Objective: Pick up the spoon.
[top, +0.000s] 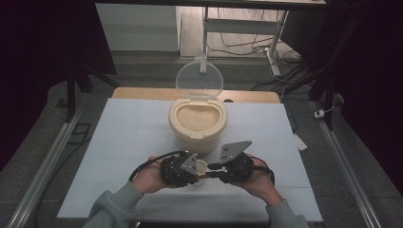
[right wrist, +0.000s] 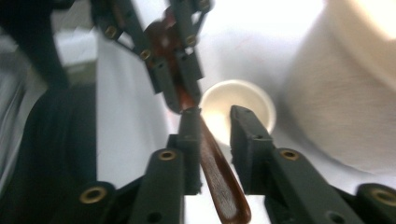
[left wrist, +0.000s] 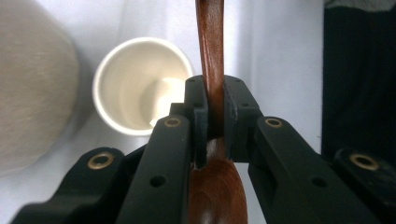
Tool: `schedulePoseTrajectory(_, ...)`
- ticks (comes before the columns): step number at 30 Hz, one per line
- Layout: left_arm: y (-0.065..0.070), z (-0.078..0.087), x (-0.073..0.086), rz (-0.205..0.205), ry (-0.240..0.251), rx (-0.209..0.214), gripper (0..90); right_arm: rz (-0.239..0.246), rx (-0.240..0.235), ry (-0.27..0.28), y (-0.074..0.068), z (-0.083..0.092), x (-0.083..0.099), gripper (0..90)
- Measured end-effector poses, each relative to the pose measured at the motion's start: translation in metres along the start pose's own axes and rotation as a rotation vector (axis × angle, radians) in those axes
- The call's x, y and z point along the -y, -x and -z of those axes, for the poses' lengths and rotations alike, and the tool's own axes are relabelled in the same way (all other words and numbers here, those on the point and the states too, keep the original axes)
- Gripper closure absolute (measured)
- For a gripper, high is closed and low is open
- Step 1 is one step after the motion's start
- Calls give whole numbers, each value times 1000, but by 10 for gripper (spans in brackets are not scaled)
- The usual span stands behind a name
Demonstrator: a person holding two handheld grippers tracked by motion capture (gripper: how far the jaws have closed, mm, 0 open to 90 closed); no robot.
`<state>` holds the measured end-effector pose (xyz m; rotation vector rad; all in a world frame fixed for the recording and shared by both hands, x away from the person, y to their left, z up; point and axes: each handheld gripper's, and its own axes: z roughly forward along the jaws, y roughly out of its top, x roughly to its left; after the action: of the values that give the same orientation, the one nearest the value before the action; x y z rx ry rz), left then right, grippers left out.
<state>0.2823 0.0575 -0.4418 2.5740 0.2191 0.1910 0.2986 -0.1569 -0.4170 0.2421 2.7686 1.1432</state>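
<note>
Left gripper [left wrist: 215, 105] fingers clench a wooden spoon [left wrist: 211, 56] at frame centre; right gripper [right wrist: 215, 122] fingers stand released around it (cup [left wrist: 140, 84] behind).

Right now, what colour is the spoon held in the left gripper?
The spoon is dark reddish-brown wood, best seen in the left gripper view.

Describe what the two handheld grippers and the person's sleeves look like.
Both the left gripper and right gripper are black, with brass-coloured rivets on their jaws, each topped by a grey three-cornered plate and trailing a black cable. The person wears grey-green sleeves.
</note>
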Motion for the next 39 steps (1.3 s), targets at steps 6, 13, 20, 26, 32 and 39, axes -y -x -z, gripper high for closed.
schedulePoseTrajectory(6,-6,6,5,50,42,-44,806,-148,93,160,8,15,9,543)
schedulePoseTrajectory(13,-9,11,9,80,84,-81,806,-240,192,292,8,26,23,450)
schedulePoseTrajectory(20,-13,23,14,119,170,-119,806,-311,235,364,8,27,34,387)
schedulePoseTrajectory(26,-13,27,15,139,218,-134,806,-349,220,397,9,23,38,371)
schedulePoseTrajectory(32,-10,28,13,137,240,-145,805,-354,216,406,4,12,32,366)
schedulePoseTrajectory(39,-8,29,11,135,262,-148,806,-360,212,430,2,6,31,400)
